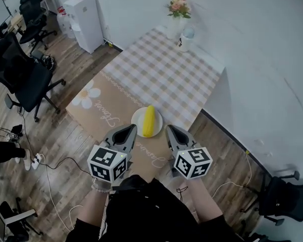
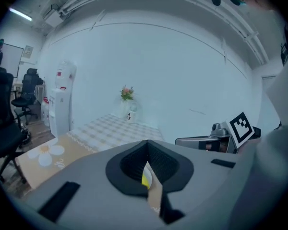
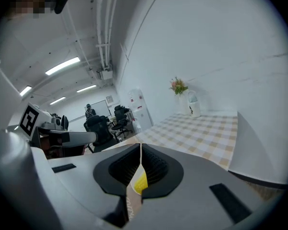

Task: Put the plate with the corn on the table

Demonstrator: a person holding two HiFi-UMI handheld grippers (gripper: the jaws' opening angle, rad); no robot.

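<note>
Plate lies by near tabletop edge. Corn points lengthwise away from me. I see it midway ahead of left gripper and right gripper. Both jaws together, empty.

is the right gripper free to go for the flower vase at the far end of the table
Probably not yet: the right gripper is shut on the rim of the plate, which it shares with the left gripper. Nothing stands on the table between it and the flower vase, though.
</note>
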